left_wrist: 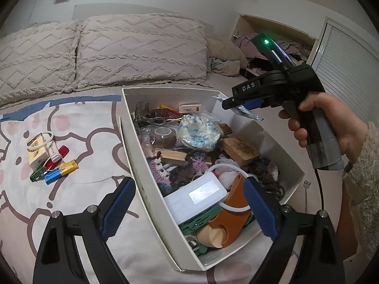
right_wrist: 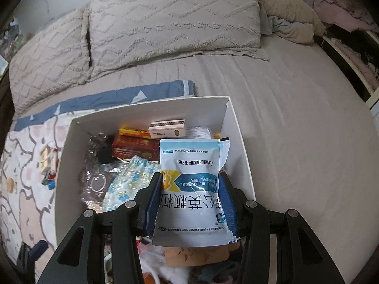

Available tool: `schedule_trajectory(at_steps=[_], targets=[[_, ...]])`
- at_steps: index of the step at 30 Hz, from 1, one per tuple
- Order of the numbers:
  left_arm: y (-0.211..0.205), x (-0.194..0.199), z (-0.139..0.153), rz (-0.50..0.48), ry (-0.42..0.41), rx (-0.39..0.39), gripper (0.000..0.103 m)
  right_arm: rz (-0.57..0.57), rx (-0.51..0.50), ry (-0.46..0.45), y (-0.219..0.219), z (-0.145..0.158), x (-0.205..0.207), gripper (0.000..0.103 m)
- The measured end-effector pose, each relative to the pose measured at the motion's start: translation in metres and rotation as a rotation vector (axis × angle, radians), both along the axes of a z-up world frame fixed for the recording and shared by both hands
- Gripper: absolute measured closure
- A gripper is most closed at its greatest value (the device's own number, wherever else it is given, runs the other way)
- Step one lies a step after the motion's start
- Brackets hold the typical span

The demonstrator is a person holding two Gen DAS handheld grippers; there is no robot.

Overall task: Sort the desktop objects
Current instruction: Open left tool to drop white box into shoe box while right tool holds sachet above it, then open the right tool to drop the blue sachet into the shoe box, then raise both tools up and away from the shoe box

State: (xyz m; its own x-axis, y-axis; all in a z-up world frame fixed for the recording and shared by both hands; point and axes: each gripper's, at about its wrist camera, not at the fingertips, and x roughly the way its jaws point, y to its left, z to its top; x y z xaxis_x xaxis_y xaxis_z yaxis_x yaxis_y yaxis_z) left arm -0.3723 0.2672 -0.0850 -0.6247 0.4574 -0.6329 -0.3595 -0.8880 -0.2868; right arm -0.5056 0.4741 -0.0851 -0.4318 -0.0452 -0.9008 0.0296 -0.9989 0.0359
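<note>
Blue-padded jaws of the right gripper (right_wrist: 190,201) are clamped on a white-and-blue sachet (right_wrist: 191,189) with printed text, its 2 pads pressing the packet's side edges while the packet's far end sticks out past the fingertips. In the left wrist view a person's hand (left_wrist: 331,127) wraps the taped handle, sleeve at the wrist, and the tool tilts steeply down over the far right corner of the white box (left_wrist: 132,142) that sits on the bed. The sachet hangs above the box's clutter (a floral pouch (right_wrist: 128,177), a red carton (right_wrist: 135,148) and a small white device (right_wrist: 167,129) lie below it). The left gripper (left_wrist: 189,206) hovers low at the box's near end, jaws spread wide with nothing between them, straddling a white case (left_wrist: 196,198). Left of the box, on the patterned sheet (left_wrist: 71,201), lies a small sorted cluster: lighters (left_wrist: 61,171), a small carton (left_wrist: 35,153).
</note>
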Motion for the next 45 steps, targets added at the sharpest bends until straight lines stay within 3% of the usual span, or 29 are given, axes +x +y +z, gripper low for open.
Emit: schedule_trajectory(at_steps=[11, 19, 41, 43, 45], targets=[[-0.007, 0.000, 0.005, 0.005, 0.010, -0.004, 0.010, 0.013, 0.049, -0.056, -0.009, -0.014, -0.008, 0.055], [-0.011, 0.001, 0.006, 0.010, 0.001, -0.005, 0.010, -0.008, 0.049, -0.032, -0.009, -0.011, -0.003, 0.022], [-0.010, 0.017, 0.022, 0.002, 0.012, -0.003, 0.007, -0.022, 0.024, -0.002, -0.011, -0.007, 0.039, 0.022], [-0.011, 0.018, 0.023, 0.008, 0.017, -0.002, 0.000, -0.023, 0.014, 0.009, -0.011, -0.005, 0.045, 0.022], [-0.012, 0.020, 0.025, 0.018, 0.031, -0.003, 0.000, -0.023, 0.006, 0.019, -0.012, -0.003, 0.051, 0.022]])
